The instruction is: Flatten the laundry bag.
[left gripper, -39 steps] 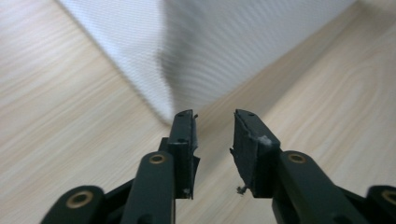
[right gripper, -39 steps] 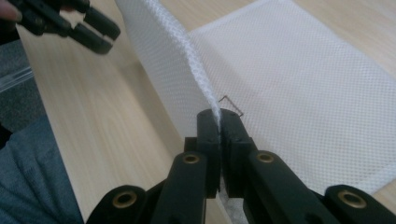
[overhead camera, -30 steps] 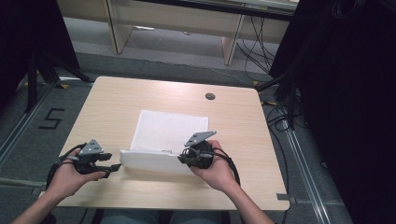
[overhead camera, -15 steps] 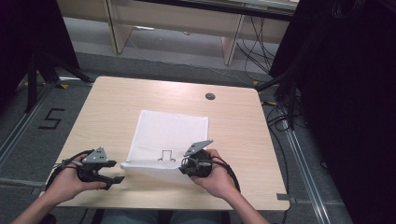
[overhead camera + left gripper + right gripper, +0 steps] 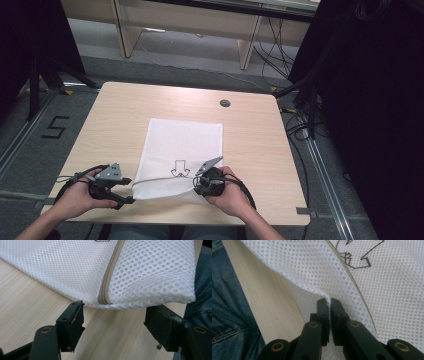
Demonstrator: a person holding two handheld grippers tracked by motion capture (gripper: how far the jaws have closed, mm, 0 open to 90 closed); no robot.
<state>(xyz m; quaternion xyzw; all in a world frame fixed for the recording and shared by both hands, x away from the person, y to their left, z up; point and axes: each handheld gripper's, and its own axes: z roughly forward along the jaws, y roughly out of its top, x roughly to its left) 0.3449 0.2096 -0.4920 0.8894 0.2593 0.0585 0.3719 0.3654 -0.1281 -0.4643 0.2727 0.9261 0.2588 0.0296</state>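
Mesh bag (image 5: 180, 152), white with a beige zipper (image 5: 108, 277), lies flat across the middle of the table (image 5: 260, 145), its near edge at the bottom centre of the high view. The right gripper (image 5: 329, 305) has its jaws clamped on a fold of mesh at the near right corner. The left gripper (image 5: 113, 315) has just been opening; its jaws stand wide apart, the near left corner just ahead of them, untouched.

To spread the bag well, keep the right clamp firm, lower the corner until the mesh rests flat, then release.

The high view shows an arrow print (image 5: 179, 168) and the overall layout. The left gripper view shows the zipper end and the clear gap at the jaws. The right gripper view shows the pinched fold.
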